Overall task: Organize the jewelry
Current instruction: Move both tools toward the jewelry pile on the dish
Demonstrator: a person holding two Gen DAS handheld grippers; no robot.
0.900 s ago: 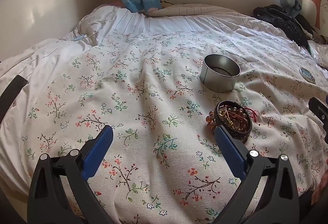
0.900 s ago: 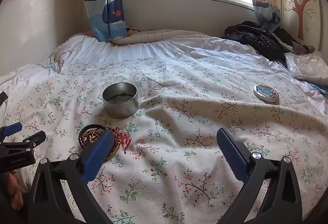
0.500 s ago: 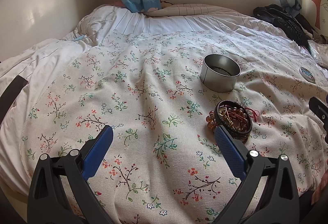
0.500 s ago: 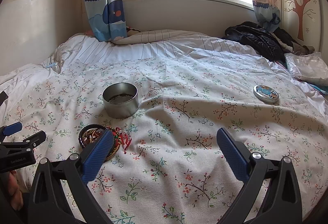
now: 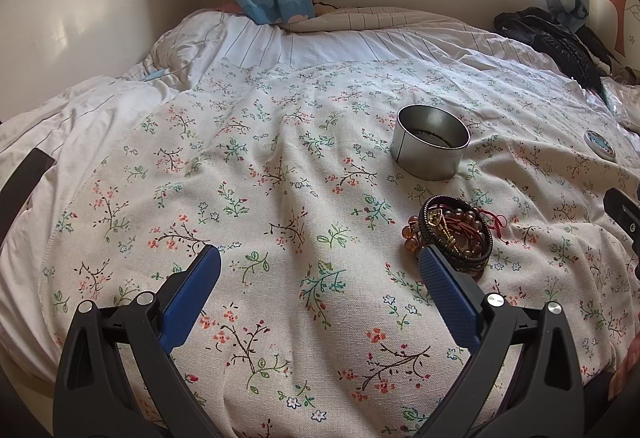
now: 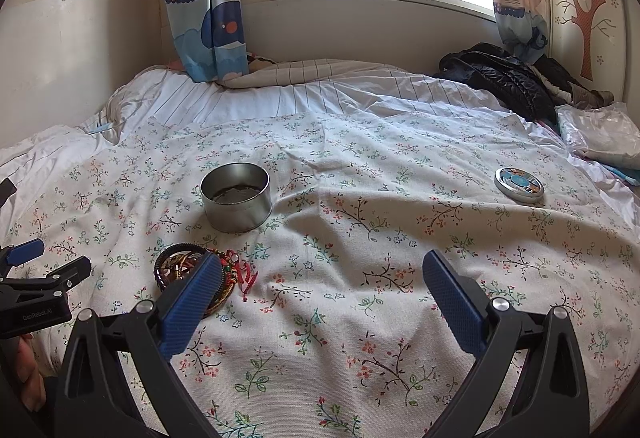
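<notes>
A pile of bracelets and beads (image 5: 456,232) lies on the floral bedspread, just beyond my left gripper's right fingertip. It also shows in the right wrist view (image 6: 188,266), partly behind my right gripper's left finger. A round silver tin (image 5: 432,146) stands open behind it, also in the right wrist view (image 6: 236,195). Its lid (image 6: 519,184) lies far right, also at the edge of the left wrist view (image 5: 599,144). My left gripper (image 5: 318,264) is open and empty. My right gripper (image 6: 322,270) is open and empty.
The floral bedspread (image 6: 360,238) covers a bed with a striped white quilt (image 6: 280,93) at the back. A black jacket (image 6: 504,77) and a plastic bag (image 6: 600,133) lie at the far right. A wall and a window stand behind.
Both grippers have stayed almost still. The left wrist view has shifted very slightly; nothing on the bed has moved.
</notes>
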